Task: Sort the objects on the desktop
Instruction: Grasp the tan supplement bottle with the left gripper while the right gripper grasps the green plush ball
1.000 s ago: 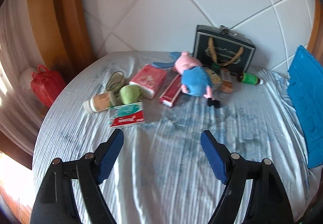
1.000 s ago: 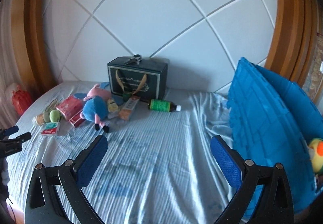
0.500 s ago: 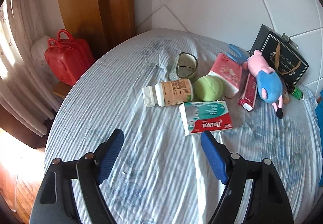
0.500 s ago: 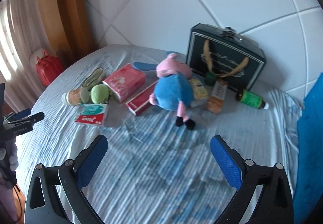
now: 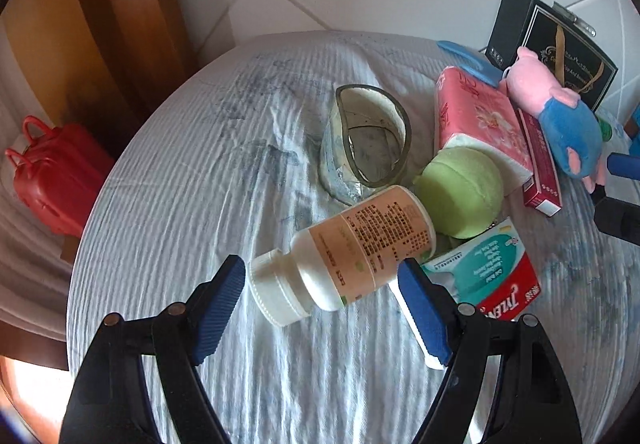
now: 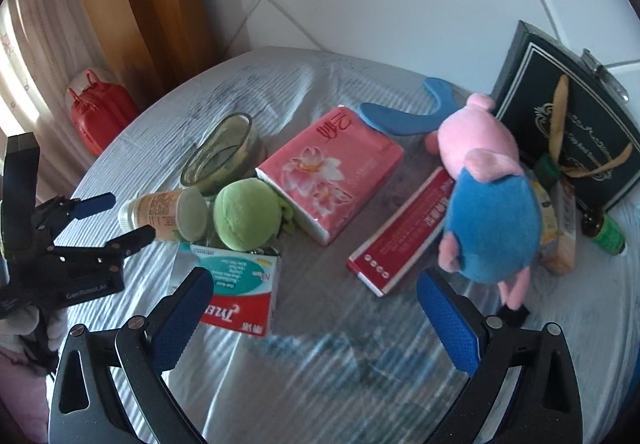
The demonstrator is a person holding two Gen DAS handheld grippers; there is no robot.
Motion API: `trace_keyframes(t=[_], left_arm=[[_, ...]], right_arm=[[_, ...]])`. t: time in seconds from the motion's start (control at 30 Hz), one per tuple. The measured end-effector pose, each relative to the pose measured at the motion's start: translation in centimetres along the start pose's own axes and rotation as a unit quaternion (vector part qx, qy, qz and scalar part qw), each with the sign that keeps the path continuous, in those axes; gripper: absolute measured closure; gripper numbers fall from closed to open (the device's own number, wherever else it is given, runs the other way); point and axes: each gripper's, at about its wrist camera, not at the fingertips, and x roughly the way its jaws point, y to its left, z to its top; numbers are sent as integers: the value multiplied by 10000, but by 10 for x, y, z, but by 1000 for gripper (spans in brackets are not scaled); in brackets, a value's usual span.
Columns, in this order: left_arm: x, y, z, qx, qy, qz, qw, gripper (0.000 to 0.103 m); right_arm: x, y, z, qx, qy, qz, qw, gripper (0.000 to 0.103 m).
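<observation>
A white pill bottle (image 5: 352, 248) with a beige label lies on its side on the striped sheet (image 5: 208, 172). Its cap end sits between the fingers of my left gripper (image 5: 320, 304). The jaws are opening and the pads do not press on it. Beside the bottle are a green ball (image 5: 460, 192), a Tylenol box (image 5: 488, 276) and a glass bowl (image 5: 368, 140). My right gripper (image 6: 316, 318) hangs open over bare sheet, between the Tylenol box (image 6: 236, 284) and a pink-and-blue plush pig (image 6: 488, 204). In the right wrist view the left gripper (image 6: 118, 218) straddles the bottle (image 6: 164, 212).
A pink tissue pack (image 6: 332, 164), a long red box (image 6: 404, 236), a blue curved piece (image 6: 400, 116), a dark gift bag (image 6: 572, 124) and a green bottle (image 6: 604, 232) crowd the back right. A red case (image 5: 52, 180) stands off the left edge.
Both grippers have dropped and swung left toward the cluster. The left one has closed in on the pill bottle, whose cap now lies between its fingers. The right one has neared the Tylenol box.
</observation>
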Motion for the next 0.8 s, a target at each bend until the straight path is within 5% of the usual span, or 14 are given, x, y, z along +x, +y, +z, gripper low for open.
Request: trace_keyframes(t=[0.23,0.43,0.67,0.8], left_arm=[[20,-3,14,42,-4,-259,9997,15],[31,-4,0,-262,210,-360,9988,25],[22,-24,1,-13,111,-430,9990,26],[21,-26,-4,-94,250,-562,9981,36]], right_arm=[[50,24,24,10,249,276,9993,0],[74,38,30,41,429,328,9985,3],[80,39,26,-91,586,75,9982,33],[88,21,19,123,679,233,9973,36]])
